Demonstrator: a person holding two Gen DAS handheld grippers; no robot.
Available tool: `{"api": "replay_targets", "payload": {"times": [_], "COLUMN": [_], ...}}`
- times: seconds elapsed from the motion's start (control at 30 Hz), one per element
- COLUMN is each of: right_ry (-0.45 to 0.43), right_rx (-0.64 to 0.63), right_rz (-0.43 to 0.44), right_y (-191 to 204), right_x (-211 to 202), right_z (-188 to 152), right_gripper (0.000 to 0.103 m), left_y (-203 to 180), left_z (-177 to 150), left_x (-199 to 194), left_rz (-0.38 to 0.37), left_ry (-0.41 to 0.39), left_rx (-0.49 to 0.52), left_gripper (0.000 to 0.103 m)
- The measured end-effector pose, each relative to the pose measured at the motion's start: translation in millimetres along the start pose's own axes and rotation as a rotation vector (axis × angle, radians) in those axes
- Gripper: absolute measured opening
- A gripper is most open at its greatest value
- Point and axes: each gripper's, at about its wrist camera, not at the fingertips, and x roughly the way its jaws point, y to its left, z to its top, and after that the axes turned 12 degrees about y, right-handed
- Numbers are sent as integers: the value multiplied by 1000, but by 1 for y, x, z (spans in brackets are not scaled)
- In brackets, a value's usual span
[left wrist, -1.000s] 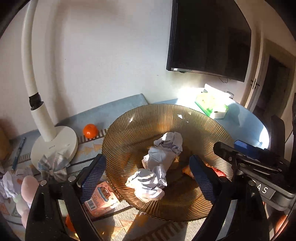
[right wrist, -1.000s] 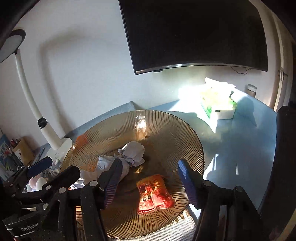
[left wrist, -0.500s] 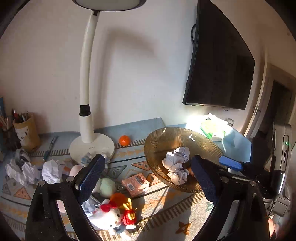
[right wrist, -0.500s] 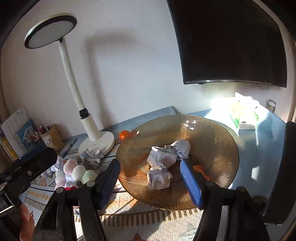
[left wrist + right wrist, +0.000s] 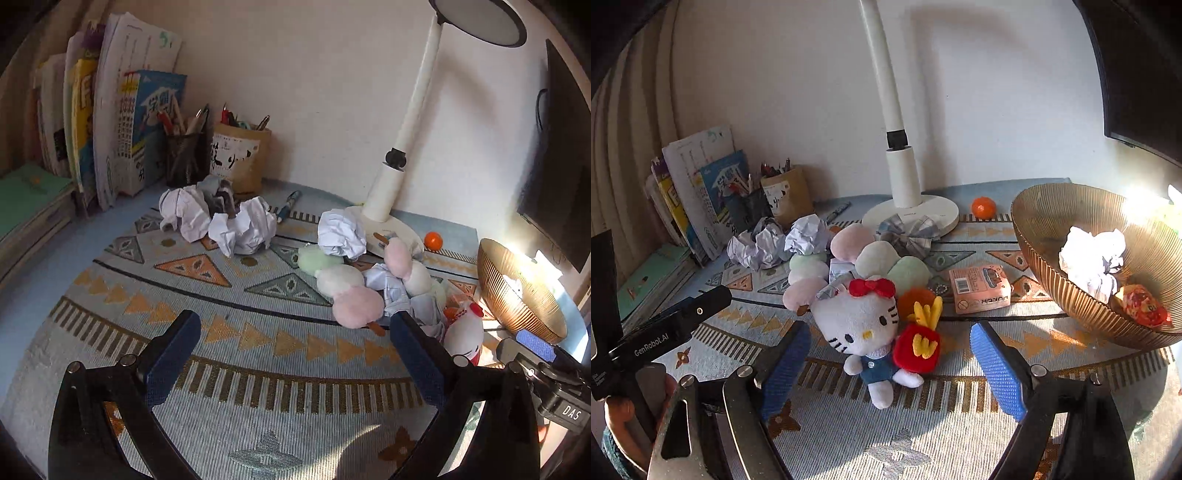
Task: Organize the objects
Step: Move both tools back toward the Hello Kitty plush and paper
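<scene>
My left gripper (image 5: 295,354) is open and empty above the patterned mat (image 5: 229,369). Crumpled paper balls (image 5: 240,225) and pastel plush dango skewers (image 5: 347,288) lie beyond it. My right gripper (image 5: 888,363) is open and empty, its jaws either side of a Hello Kitty plush (image 5: 866,325) on the mat. An amber ribbed bowl (image 5: 1071,295) at the right holds crumpled paper (image 5: 1093,258) and a red snack packet (image 5: 1141,304). A pink box (image 5: 980,290) lies left of the bowl. More paper balls (image 5: 775,240) lie at the back left.
A white desk lamp (image 5: 905,192) stands at the back with a checked bow (image 5: 908,232) at its base and a small orange (image 5: 983,206) beside it. Books (image 5: 110,122) and pen holders (image 5: 218,155) line the back left. A dark monitor (image 5: 554,166) hangs at the right.
Both grippers have pulled back from the bowl and swung left. The bowl now sits at the right edge of each view; the toys and paper balls have come into view.
</scene>
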Motion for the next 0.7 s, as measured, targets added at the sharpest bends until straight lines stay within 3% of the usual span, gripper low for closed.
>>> {"api": "replay_targets", "payload": {"times": [0.07, 0.23, 0.47, 0.7], "right_ry": [39, 80, 76, 87], "right_rx": [24, 37, -43, -29], "right_rz": [-7, -32, -104, -94], "right_y": [-5, -7, 8, 4], "right_x": [8, 19, 22, 24], "right_z": [2, 5, 1, 2], "right_gripper": [89, 93, 98, 98], "left_y": [6, 9, 6, 3], "left_z": [2, 0, -3, -4], "left_x": [5, 13, 12, 12], "left_rz": [-58, -90, -64, -47], "left_ry": [32, 90, 88, 92], "left_rx": [-33, -60, -44, -27], "left_gripper": [102, 102, 102, 102]}}
